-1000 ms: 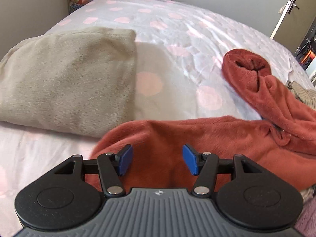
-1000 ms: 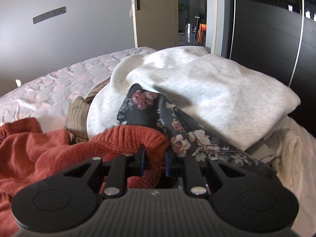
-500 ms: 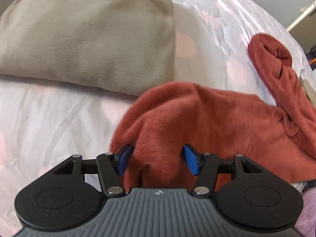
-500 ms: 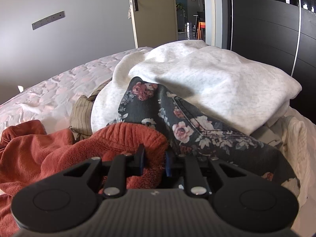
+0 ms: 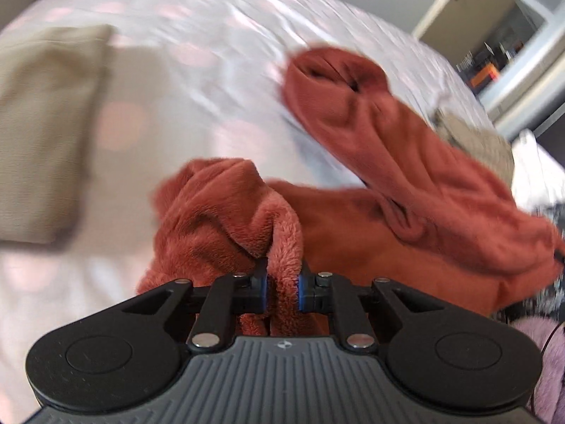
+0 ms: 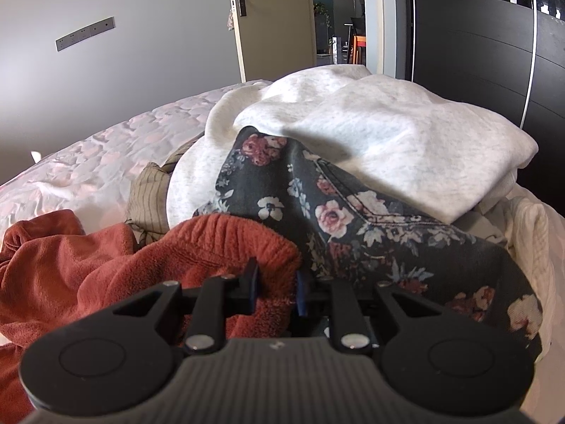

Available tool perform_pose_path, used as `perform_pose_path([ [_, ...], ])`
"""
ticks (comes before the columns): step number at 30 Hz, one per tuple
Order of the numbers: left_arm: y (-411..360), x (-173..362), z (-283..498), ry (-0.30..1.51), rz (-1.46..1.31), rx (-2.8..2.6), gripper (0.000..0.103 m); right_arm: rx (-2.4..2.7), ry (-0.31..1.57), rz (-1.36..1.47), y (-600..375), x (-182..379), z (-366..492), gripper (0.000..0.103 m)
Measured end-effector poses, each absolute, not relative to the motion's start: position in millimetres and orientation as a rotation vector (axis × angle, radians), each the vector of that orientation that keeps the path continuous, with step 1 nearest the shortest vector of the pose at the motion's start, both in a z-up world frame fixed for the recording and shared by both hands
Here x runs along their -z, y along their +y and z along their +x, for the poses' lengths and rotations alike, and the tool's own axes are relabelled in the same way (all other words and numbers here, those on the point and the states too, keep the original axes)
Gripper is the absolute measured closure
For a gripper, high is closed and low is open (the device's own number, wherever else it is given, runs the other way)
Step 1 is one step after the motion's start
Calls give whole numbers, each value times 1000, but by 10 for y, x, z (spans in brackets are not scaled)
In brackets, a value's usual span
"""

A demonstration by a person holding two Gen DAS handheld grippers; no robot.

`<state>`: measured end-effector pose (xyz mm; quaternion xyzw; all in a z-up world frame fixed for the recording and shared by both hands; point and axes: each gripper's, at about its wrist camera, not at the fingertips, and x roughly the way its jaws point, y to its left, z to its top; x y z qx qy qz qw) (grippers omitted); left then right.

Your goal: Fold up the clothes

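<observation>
A rust-red fleece garment (image 5: 370, 219) lies spread on the bed. My left gripper (image 5: 281, 291) is shut on a bunched fold of it and lifts it off the sheet. One open tube end of the garment (image 5: 332, 77) lies further back. In the right wrist view my right gripper (image 6: 276, 289) is shut on the ribbed edge of the same red garment (image 6: 226, 243), beside the clothes pile.
A beige pillow (image 5: 39, 134) lies at the left on the pink-dotted sheet (image 5: 197, 53). A pile at the right holds a dark floral garment (image 6: 339, 212), a light grey sweatshirt (image 6: 381, 134) and a striped beige piece (image 6: 148, 194). An open door (image 6: 272, 17) stands behind.
My left gripper has closed on a fold of the red garment and raised it, tilting upward. My right gripper keeps its hold and has barely moved.
</observation>
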<state>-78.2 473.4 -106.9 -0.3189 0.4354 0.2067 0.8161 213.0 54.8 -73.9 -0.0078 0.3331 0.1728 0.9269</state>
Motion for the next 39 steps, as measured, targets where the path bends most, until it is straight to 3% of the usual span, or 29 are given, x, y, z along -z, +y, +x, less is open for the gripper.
perform_pose_path([
  [6, 4402, 1356, -429, 965, -694, -336, 62, -367, 699, 4, 479, 779, 2127, 78],
  [13, 4488, 855, -702, 879, -629, -384, 51, -381, 704, 19, 444, 816, 2140, 78],
  [19, 4516, 575, -913, 905, -429, -485, 34, -386, 706, 39, 433, 842, 2160, 77],
  [23, 4539, 775, -912, 974, -354, -500, 33, -392, 707, 48, 422, 845, 2167, 77],
  [29, 4622, 1085, -932, 995, -474, -482, 33, -398, 709, 50, 407, 849, 2166, 77],
  [30, 4627, 1112, -933, 988, -492, -486, 39, -398, 709, 49, 410, 849, 2164, 77],
  [32, 4644, 1150, -944, 970, -528, -491, 63, -396, 710, 47, 416, 845, 2163, 77],
  [33, 4669, 1133, -968, 953, -554, -491, 81, -397, 711, 44, 419, 835, 2164, 77],
  [39, 4866, 518, -1362, 802, -564, -564, 88, -422, 698, 25, 429, 691, 2153, 78],
])
